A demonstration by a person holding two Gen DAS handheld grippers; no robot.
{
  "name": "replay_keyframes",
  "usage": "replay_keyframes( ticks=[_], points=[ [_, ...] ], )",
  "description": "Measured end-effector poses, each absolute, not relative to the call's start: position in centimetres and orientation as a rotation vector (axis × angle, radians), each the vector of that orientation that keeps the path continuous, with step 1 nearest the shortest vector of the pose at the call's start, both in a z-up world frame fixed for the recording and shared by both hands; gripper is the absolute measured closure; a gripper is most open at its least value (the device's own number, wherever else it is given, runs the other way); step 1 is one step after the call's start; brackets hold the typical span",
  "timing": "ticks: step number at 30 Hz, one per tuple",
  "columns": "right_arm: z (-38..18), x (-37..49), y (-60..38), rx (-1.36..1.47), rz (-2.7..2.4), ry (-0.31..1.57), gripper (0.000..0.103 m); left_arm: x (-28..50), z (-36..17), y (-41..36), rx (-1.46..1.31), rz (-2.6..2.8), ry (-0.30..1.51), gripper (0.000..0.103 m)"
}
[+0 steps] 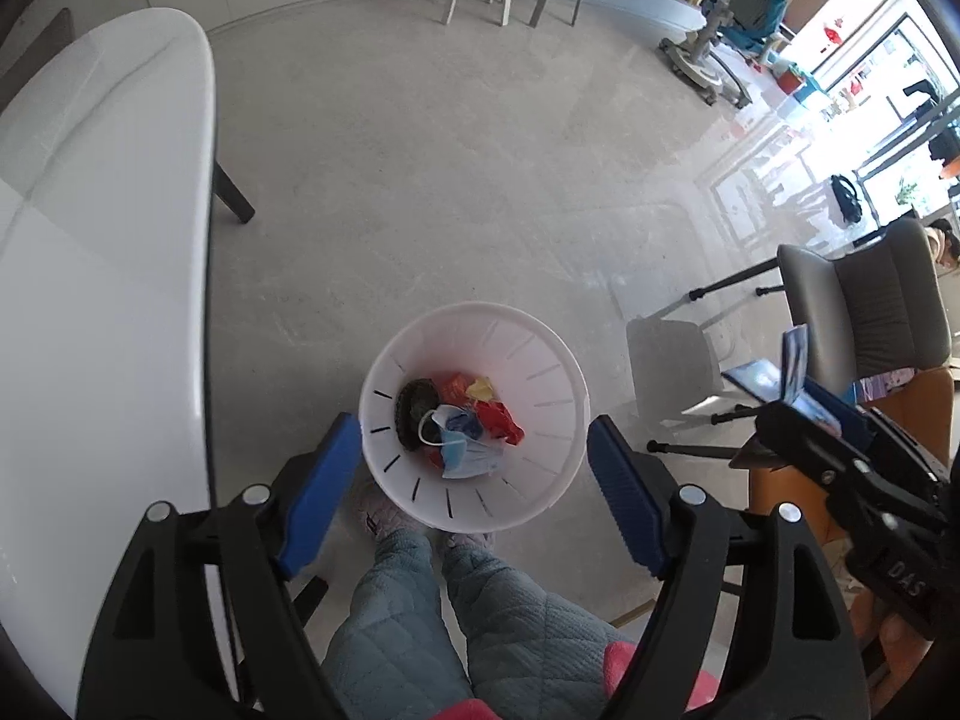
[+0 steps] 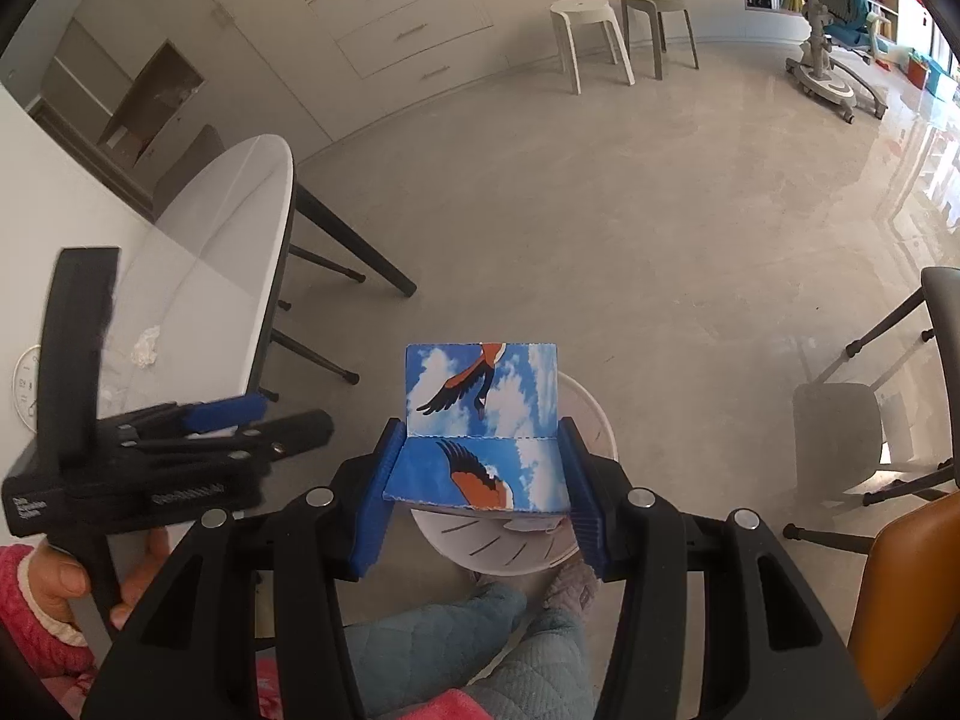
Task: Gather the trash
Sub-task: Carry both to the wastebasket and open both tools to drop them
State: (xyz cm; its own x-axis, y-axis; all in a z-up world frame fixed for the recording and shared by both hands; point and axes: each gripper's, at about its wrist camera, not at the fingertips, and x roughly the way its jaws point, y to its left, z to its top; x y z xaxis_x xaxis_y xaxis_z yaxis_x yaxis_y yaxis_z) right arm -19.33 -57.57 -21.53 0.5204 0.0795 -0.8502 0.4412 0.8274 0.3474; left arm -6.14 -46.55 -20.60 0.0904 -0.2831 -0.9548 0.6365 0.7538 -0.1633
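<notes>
Looking down from the left wrist: left gripper [image 1: 474,474] spread wide, nothing between the blue pads, hanging over the white bin [image 1: 540,360]. Inside, a blue face mask [image 1: 465,450] and red and yellow wrappers [image 1: 486,405], hidden from the right wrist view. There, right gripper [image 2: 477,468] clamped on a folded box [image 2: 480,420] printed with sky and a bird, above the bin rim. No readable brand; "DAS" on the gripper body.

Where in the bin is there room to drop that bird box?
The white bin is bare along its far and right walls. The near-left bottom is crowded: face mask, red wrappers, a dark lump. The bird box sits in the right claw.
</notes>
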Motion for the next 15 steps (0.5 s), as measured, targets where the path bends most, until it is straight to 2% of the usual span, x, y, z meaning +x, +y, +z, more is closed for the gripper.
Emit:
replay_keyframes(
  ticks=[6, 9, 15],
  points=[
    [-24.1, -16.8, -55.6, 0.469, -0.144, 1.095, 0.049, -5.2, -16.6, -42.0, 0.247, -0.582, 1.234, 0.013],
    [-26.1, -15.5, -54.4, 0.43, -0.108, 1.166, 0.018, -5.0, -15.7, -40.0, 0.212, -0.522, 1.227, 0.012],
    [-25.3, -14.9, -52.8, 0.359, -0.079, 1.172, 0.005, -4.2, -15.5, -37.0, 0.15, -0.426, 1.233, 0.012]
  ],
)
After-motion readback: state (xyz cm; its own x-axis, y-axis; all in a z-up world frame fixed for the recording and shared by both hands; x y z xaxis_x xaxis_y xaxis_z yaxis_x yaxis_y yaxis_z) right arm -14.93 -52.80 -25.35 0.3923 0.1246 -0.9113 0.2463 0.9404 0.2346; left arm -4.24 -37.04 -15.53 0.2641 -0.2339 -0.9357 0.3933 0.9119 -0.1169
